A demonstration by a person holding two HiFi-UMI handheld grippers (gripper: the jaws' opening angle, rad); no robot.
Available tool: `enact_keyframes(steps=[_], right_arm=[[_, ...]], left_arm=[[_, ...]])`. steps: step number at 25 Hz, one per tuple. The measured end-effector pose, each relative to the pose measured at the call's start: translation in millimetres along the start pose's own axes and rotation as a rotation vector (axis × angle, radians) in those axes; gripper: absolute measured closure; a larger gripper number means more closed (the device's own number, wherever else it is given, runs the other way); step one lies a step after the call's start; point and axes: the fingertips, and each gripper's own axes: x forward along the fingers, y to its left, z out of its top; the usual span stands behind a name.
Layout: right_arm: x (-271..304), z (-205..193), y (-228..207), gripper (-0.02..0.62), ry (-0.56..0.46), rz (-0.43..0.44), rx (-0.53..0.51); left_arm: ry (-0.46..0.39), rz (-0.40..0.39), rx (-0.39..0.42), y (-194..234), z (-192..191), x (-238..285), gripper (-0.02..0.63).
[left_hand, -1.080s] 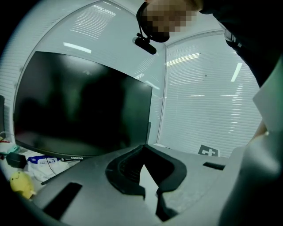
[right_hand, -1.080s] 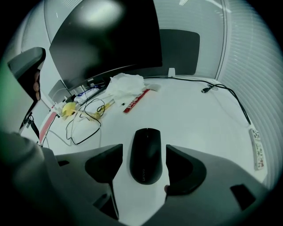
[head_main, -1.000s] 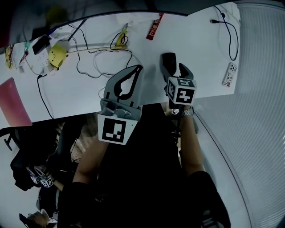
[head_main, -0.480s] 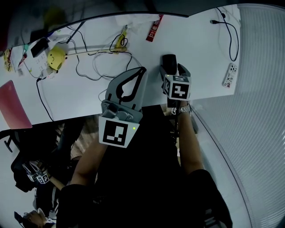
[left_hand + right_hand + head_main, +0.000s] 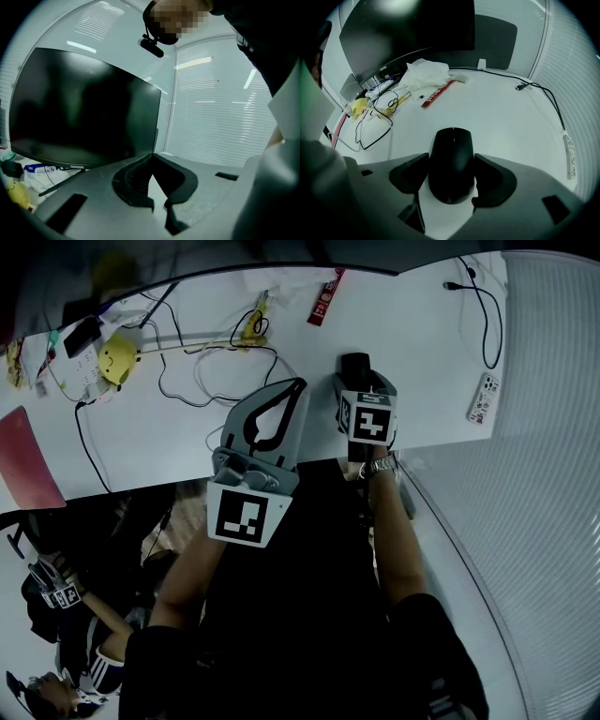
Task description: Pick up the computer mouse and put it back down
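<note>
A black computer mouse lies on the white desk, near its front edge. My right gripper is shut on the mouse, one pad against each of its sides; whether the mouse is off the desk cannot be told. My left gripper hangs left of it, over the desk's front edge, shut and with nothing in it, and it points up at the dark monitor.
Black cables loop left of the mouse, with a yellow toy and a pink pad further left. A red packet and crumpled white paper lie behind. A white strip and cable lie right.
My right gripper has slid forward and slightly left along the mouse, so its marker cube now sits closer over it. The mouse and left gripper have barely moved.
</note>
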Motion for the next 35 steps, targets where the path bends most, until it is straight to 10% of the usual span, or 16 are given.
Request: enact_keyframes(steps=[35], right_arm=[[-94, 29, -21, 0.31, -0.161, 0.141, -0.004]], left_arm=[[-0.022, 0.112, -0.002, -50, 20, -5, 0.6]])
